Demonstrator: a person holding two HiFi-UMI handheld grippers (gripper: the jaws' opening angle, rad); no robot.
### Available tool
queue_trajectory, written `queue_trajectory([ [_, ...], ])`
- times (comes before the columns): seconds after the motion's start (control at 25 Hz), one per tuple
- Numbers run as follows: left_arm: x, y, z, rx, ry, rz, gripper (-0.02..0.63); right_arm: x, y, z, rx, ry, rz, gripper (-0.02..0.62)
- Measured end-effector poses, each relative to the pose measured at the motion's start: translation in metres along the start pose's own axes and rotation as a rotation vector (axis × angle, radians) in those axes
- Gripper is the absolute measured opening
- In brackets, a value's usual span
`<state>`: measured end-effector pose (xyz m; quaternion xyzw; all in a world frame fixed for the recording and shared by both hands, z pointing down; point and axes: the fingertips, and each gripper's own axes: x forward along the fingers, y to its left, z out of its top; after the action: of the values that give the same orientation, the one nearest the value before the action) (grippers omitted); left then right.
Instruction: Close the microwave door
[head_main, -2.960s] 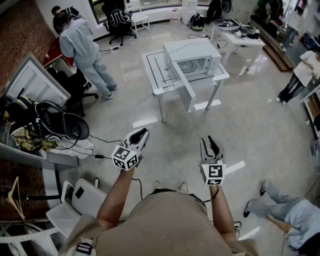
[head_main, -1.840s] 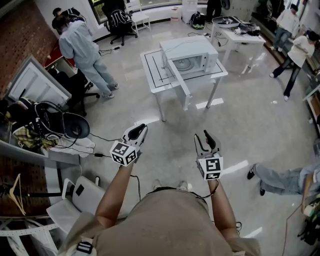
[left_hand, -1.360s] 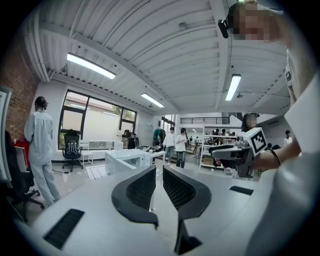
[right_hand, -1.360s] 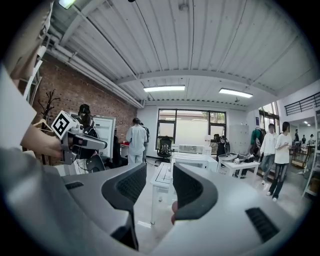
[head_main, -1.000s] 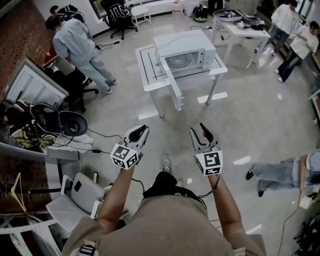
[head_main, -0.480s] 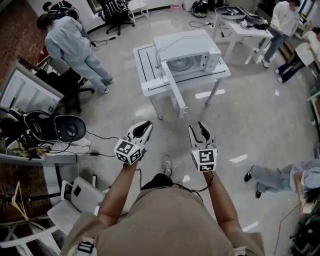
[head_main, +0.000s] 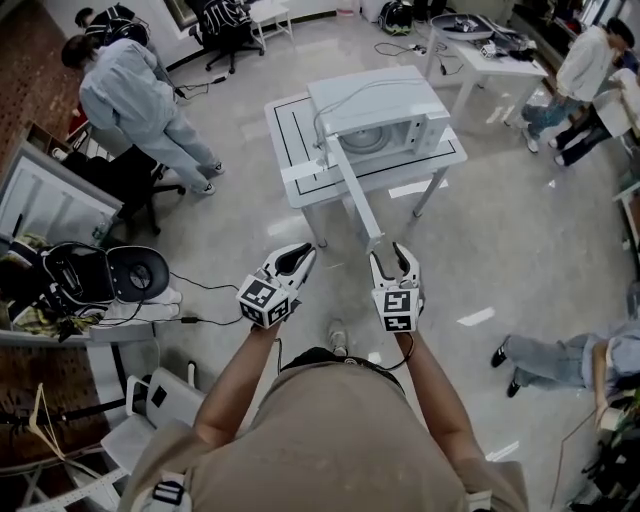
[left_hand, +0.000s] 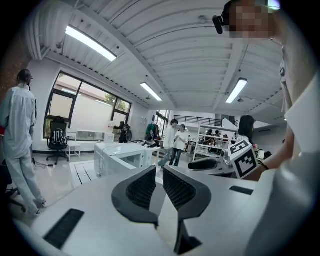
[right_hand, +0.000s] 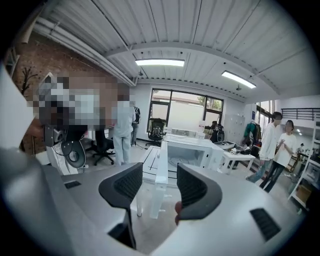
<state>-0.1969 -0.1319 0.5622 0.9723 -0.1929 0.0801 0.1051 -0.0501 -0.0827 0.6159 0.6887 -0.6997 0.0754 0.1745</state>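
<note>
A white microwave stands on a white table. Its door is swung wide open and points toward me. My right gripper hangs just short of the door's free end, and its jaws are opening. In the right gripper view the door shows edge-on between the jaws of the right gripper, a little ahead and untouched, with the microwave behind. My left gripper is beside it on the left, its pads nearly together around nothing, and the microwave is far ahead.
A person in light clothes stands at the left near a black office chair. A second white table and other people are at the back right. Someone's legs lie on the floor at right. Cables run across the floor.
I have walked closer to the microwave, and both grippers moved forward with me. The right gripper has drawn up to the door's free end and its jaws stand wider.
</note>
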Motion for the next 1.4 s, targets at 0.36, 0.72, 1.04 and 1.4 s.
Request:
queue_trajectory([
  [0.36,0.032,0.020,-0.005,0.019,0.028,-0.053,0.032,0.064,0.002,-0.045,-0.030,0.096,-0.047,0.202],
  [0.72,0.050,0.032,-0.001,-0.014,0.025,-0.036,0.032,0.092,-0.007,-0.065,-0.077,0.150,-0.063,0.202],
  [1.04,0.079,0.036,-0.004,-0.052,0.041,0.029,0.032,0.089,-0.038,-0.069,-0.094,0.140,-0.026,0.202],
  [1.4,0.124,0.037,-0.002,-0.057,0.074,0.041,0.032,0.098,-0.098,-0.077,-0.068,0.145,-0.008,0.202],
])
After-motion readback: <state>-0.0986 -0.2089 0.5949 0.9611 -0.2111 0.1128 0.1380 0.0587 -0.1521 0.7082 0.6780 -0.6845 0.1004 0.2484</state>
